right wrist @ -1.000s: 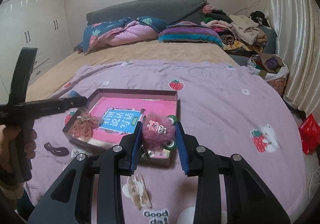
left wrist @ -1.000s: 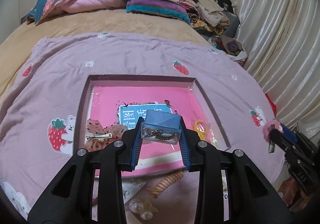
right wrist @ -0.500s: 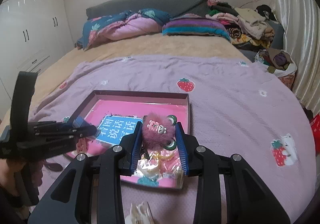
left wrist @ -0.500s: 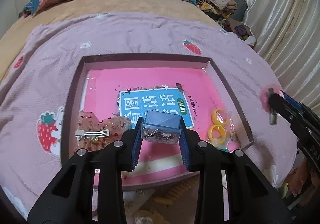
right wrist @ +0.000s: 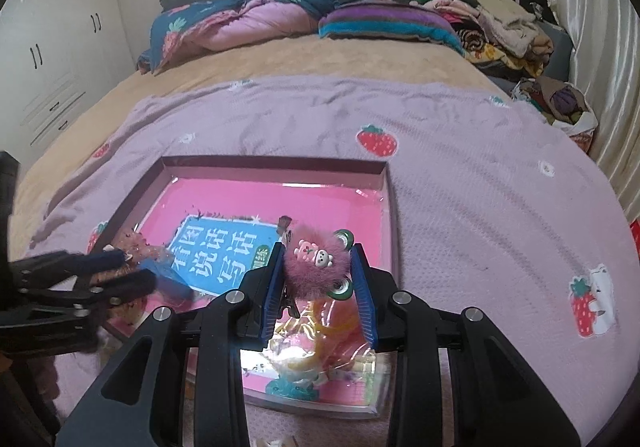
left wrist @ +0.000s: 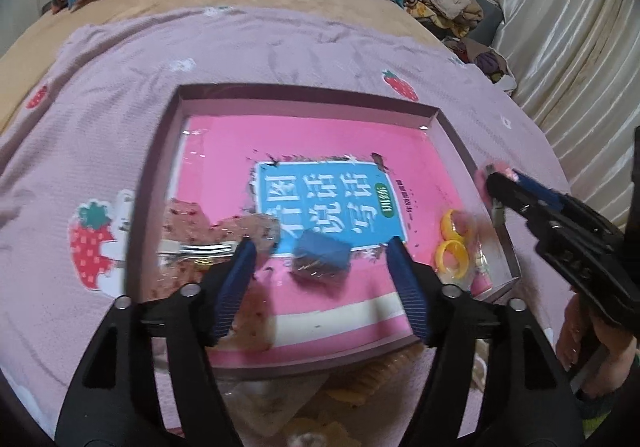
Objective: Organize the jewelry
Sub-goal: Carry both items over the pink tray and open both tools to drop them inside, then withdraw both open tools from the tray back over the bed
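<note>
The left tongs (left wrist: 320, 251) stand wide apart above a shallow rectangular box with dark mauve walls and a pink floor (left wrist: 304, 97). Between the two blue fingers, but touching neither of them, sits a small box with a blue lid and a clear body (left wrist: 321, 256); something dark shows inside it, too blurred to name. It rests on the pink floor at the lower edge of a blue printed label (left wrist: 324, 199) in the middle of the box.

The right tongs (right wrist: 318, 271) are clamped on a fluffy pink pompom hair clip with a small cartoon figure on it (right wrist: 316, 267), held above the right part of the same box. Under this clip, in the near right corner, lie shiny plastic packets (right wrist: 320, 351).

In the left wrist view two yellow plastic rings (left wrist: 452, 243) lie near the right wall of the box, one just beside the other. On the left side of the box a translucent pink glitter bow with a metal clip (left wrist: 208, 235) rests against the floor, partly under the left finger.

The box lies on a lilac blanket with strawberry prints (right wrist: 480, 175), spread over a bed. Outside the near wall of the box, on the blanket, an orange wavy hair comb (left wrist: 372, 379) shows only in part.
</note>
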Demonstrator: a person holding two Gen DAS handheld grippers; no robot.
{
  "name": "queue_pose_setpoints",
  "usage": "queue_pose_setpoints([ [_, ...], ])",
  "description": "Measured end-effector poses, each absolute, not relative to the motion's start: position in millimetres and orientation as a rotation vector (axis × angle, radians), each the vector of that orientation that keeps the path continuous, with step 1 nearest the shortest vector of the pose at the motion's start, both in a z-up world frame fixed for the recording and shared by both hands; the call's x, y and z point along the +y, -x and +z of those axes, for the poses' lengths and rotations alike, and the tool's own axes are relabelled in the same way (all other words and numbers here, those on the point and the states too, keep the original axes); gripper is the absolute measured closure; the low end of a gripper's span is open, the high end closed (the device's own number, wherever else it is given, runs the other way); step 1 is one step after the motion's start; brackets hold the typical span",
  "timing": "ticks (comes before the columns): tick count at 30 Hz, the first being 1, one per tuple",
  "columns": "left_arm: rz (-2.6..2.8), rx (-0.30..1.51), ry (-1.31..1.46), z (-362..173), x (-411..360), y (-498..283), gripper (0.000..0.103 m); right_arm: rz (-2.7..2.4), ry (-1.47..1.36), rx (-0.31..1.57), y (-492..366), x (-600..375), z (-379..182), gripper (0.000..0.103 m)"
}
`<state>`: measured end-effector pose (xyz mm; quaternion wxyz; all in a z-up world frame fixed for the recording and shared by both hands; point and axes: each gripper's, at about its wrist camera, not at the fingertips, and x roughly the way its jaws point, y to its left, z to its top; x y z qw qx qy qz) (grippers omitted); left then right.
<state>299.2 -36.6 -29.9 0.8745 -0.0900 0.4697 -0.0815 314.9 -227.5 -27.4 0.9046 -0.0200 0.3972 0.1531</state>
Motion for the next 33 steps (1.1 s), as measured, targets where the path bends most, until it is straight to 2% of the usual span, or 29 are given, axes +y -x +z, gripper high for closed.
queue_pose_setpoints([
  [1,-0.171,0.978,0.190,-28,-34,-297,0.037,0.324,0.047,0.833,-316,-224,-31,0.071],
  [3,-0.164,0.983,0.192,-25,-27,-293,0.026,0.332,0.071,0.862,-317,-217,-40,0.071],
  [8,-0.126,0.973,0.204,-16,-12,-279,0.010,0.331,0.055,0.910,-316,-211,-57,0.069],
  [9,-0.122,0.969,0.207,-14,-10,-276,0.010,0.333,0.047,0.913,-315,-211,-57,0.069],
  [11,-0.111,0.962,0.213,-11,-6,-271,0.010,0.335,0.027,0.915,-312,-213,-57,0.060],
  [17,-0.082,0.916,0.259,2,7,-258,0.010,0.334,-0.001,0.900,-297,-219,-49,0.043],
  [29,-0.045,0.858,0.304,25,20,-237,0.010,0.328,-0.048,0.808,-267,-235,-9,0.022],
  [33,-0.045,0.830,0.292,38,16,-229,0.010,0.323,-0.055,0.769,-254,-243,5,0.021],
])
